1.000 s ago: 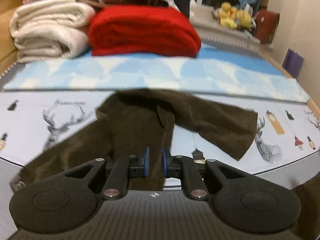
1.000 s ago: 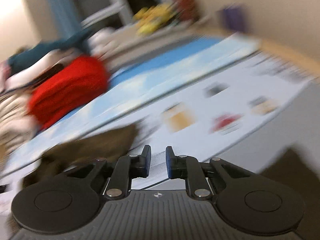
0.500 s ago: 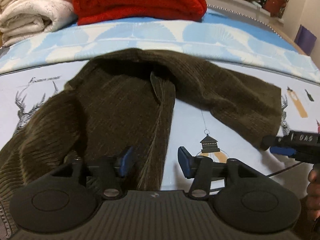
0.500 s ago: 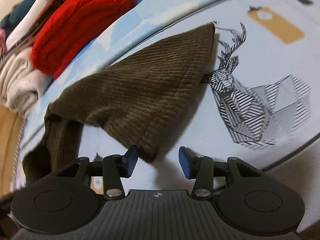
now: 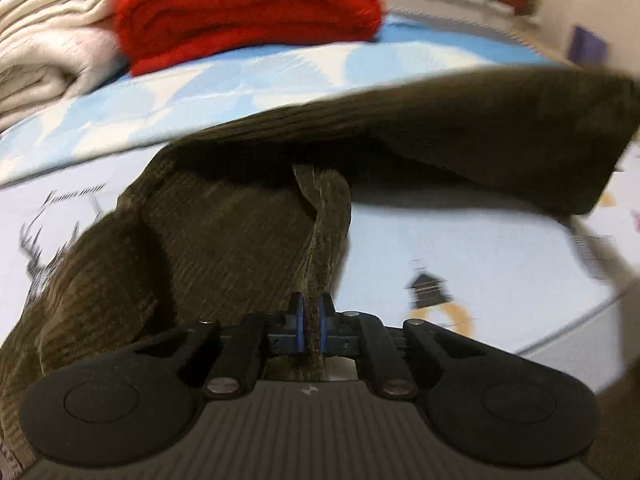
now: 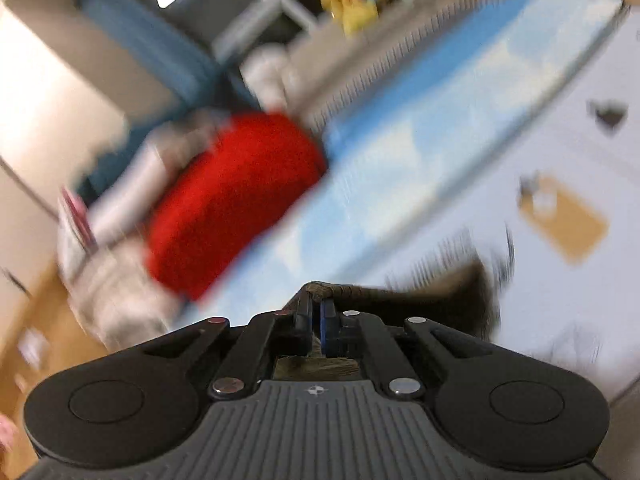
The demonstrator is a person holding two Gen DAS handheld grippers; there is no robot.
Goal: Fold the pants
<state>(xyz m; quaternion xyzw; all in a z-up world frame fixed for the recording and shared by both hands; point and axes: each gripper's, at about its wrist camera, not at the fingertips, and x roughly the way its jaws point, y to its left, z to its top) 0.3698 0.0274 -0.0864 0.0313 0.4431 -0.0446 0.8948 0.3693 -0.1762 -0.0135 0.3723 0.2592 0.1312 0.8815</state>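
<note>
Pale printed bedding (image 5: 460, 248) with line-drawn deer, lanterns and tags covers the work surface, and a blue-and-white patterned blanket (image 5: 224, 80) runs across it further back. On that blanket sit a folded red knit (image 5: 248, 4) and, touching its left side, a stack of folded cream blankets (image 5: 44, 44). Yellow soft toys (image 6: 356, 4) lie on a ledge beyond, blurred in both views.

Dark olive corduroy pants (image 5: 224, 240) are spread on the printed bedding in front of the left wrist camera. Most of the cloth lies low on the left, reaching down past the gripper's body. One leg (image 5: 500, 132) stretches to the right across the upper half of the view, lifted off the sheet with a shadow under it; its far end is blurred. A narrow ridge of fabric rises from the middle of the pants straight toward the camera.

The left gripper (image 5: 311, 320) has just been closing its jaws, and the blue pads now pinch that ridge of corduroy between them, with cloth showing both above and below the pads.

The right wrist view is heavily smeared. The right gripper (image 6: 317, 312) has likewise just been closing, and its jaws are clamped on a folded edge of the same corduroy, a small hump of fabric poking out above the fingertips. More of the dark cloth (image 6: 452, 292) trails off to the right of the fingers, above the printed sheet.
</note>
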